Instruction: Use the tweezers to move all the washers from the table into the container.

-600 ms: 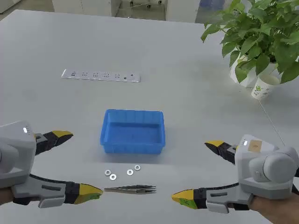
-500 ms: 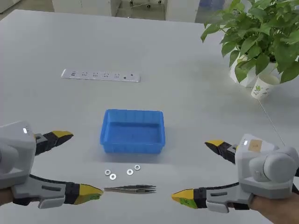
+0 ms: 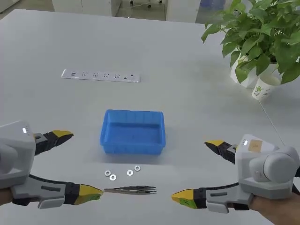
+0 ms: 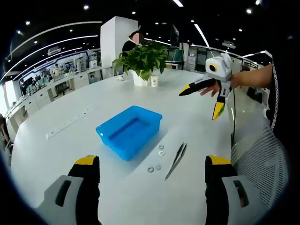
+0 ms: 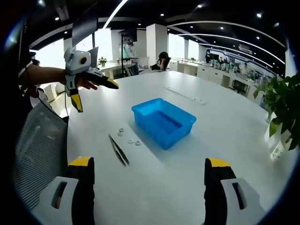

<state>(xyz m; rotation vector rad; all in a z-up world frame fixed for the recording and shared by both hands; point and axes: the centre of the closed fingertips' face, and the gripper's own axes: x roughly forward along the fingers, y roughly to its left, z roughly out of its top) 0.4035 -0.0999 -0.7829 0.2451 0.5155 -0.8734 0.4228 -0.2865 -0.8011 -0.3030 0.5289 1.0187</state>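
The left gripper (image 3: pixel 84 163) and the right gripper (image 3: pixel 191 169) hover either side of the blue container's (image 3: pixel 133 147) near edge, jaws spread wide and holding nothing. Four washers (image 3: pixel 130 173) lie just before the container, with the tweezers (image 3: pixel 130 190) just past them, untouched.

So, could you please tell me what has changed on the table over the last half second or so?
Nothing has visibly changed. The left hand-held gripper and right hand-held gripper stay open and empty either side of the tweezers; the four washers remain on the table, near the blue container.
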